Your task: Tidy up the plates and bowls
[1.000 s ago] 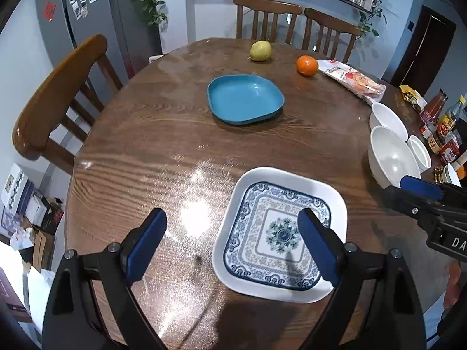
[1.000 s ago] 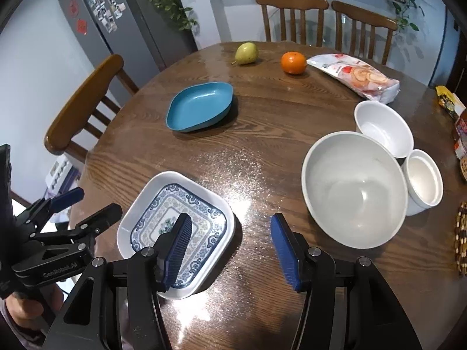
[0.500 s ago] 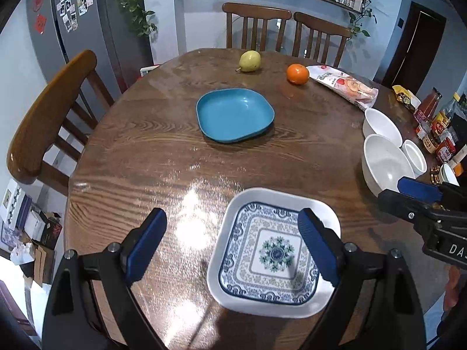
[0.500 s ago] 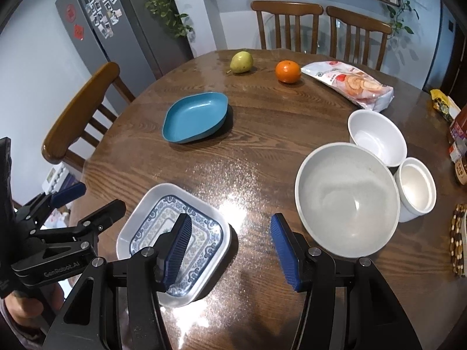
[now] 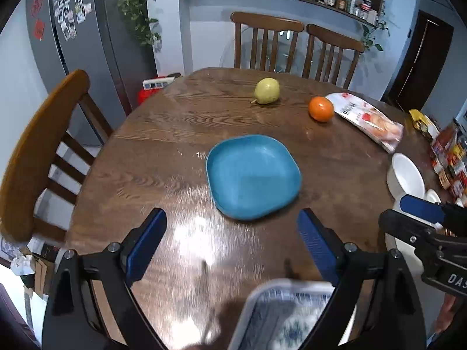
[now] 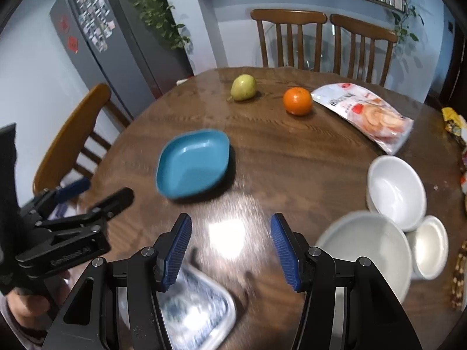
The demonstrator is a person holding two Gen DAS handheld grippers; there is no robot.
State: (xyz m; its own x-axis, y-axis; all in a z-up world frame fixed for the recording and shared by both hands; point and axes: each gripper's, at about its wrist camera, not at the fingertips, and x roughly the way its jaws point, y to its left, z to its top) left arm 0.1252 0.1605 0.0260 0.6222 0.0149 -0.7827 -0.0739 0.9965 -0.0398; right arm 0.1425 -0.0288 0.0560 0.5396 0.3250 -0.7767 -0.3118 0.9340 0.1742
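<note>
A plain blue plate (image 5: 252, 176) (image 6: 194, 163) lies near the middle of the round wooden table (image 5: 181, 134). The white plate with a blue pattern (image 5: 287, 315) (image 6: 195, 310) lies at the near edge, blurred, under both grippers. Three white bowls stand at the right: a large one (image 6: 364, 248), a medium one (image 6: 395, 189) and a small one (image 6: 429, 246). My left gripper (image 5: 230, 243) hangs open over bare wood just short of the blue plate, holding nothing. My right gripper (image 6: 230, 248) is open and empty above the table, left of the large bowl.
A pear (image 5: 266, 91), an orange (image 5: 321, 108) and a snack bag (image 5: 367, 119) lie at the far side. Sauce packets and bottles (image 5: 446, 157) crowd the right edge. Wooden chairs stand at the left (image 5: 32, 151) and behind the table (image 5: 267, 43).
Both grippers have moved forward over the table toward the blue plate. The patterned plate has slid to the bottom of both views and the bowls sit lower at the right.
</note>
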